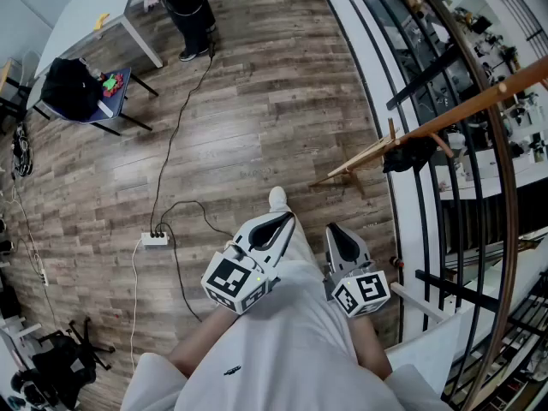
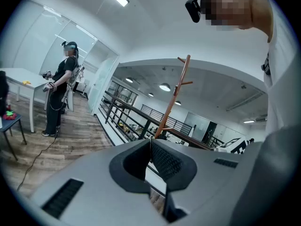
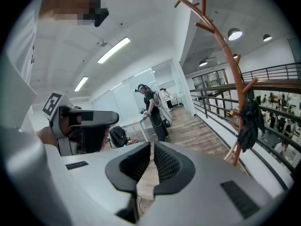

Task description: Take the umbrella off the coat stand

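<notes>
The wooden coat stand (image 1: 445,114) leans across the right of the head view, next to a railing. A black folded umbrella (image 1: 409,154) hangs from one of its pegs. In the right gripper view the coat stand (image 3: 225,55) rises at the right, with the umbrella (image 3: 248,124) dangling low on it. In the left gripper view the coat stand (image 2: 175,95) shows far ahead and the umbrella is hidden. My left gripper (image 1: 278,221) and right gripper (image 1: 339,231) are held close to my body, well short of the stand. Both are shut with nothing between the jaws.
A black metal railing (image 1: 428,75) runs behind the stand. A power strip (image 1: 155,239) with cables lies on the wooden floor at the left. Farther off stand a person (image 1: 188,7), a white table (image 1: 86,15) and a chair with a black bag (image 1: 73,88).
</notes>
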Motion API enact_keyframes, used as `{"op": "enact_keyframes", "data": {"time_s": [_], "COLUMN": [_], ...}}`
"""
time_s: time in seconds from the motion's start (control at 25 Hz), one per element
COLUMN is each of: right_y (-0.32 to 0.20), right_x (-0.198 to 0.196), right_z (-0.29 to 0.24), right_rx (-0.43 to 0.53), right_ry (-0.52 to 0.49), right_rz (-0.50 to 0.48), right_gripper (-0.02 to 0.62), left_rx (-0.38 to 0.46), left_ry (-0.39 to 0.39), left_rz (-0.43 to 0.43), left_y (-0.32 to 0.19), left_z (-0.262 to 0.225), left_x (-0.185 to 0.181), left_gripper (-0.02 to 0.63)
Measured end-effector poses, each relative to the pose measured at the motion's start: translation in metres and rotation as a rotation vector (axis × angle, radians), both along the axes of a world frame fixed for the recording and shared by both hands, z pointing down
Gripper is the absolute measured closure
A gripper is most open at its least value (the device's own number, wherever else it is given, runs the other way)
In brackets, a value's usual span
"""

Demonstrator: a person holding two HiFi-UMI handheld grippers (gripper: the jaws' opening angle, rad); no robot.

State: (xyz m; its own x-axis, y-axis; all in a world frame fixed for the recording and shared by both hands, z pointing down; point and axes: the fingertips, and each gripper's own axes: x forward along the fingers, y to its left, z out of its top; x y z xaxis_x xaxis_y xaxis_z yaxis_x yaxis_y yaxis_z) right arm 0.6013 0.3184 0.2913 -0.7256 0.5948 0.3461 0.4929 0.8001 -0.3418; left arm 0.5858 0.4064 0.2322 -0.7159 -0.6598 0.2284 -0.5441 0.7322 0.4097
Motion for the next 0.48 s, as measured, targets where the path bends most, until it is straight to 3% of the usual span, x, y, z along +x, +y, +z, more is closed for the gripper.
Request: {"op": "enact_keyframes", "data": {"time_s": [0.16, 0.36, 0.48], "right_y": [0.058, 0.102, 0.147], "right_x": [-0.02, -0.097, -0.149], "right_z": [0.021, 0.065, 0.047], "right_rx": [-0.025, -0.059, -0.101], "right_ry": [0.007, 0.126, 0.095], "right_rz": [-0.022, 0.204, 0.215], "right_gripper": [0.545, 0.545, 0.545], "left_rx": [-0.017, -0.065, -0.095], "left_ry": [-0.038, -0.024, -0.01], "left_rz": [0.035, 0.09, 0.094], "left_y": [0.036, 0.099, 0.148], "left_z": [0.008, 0.016, 0.012], "left_x": [-0.03, -0.076, -0.12], "left_gripper": [0.583, 0.583, 0.583]}}
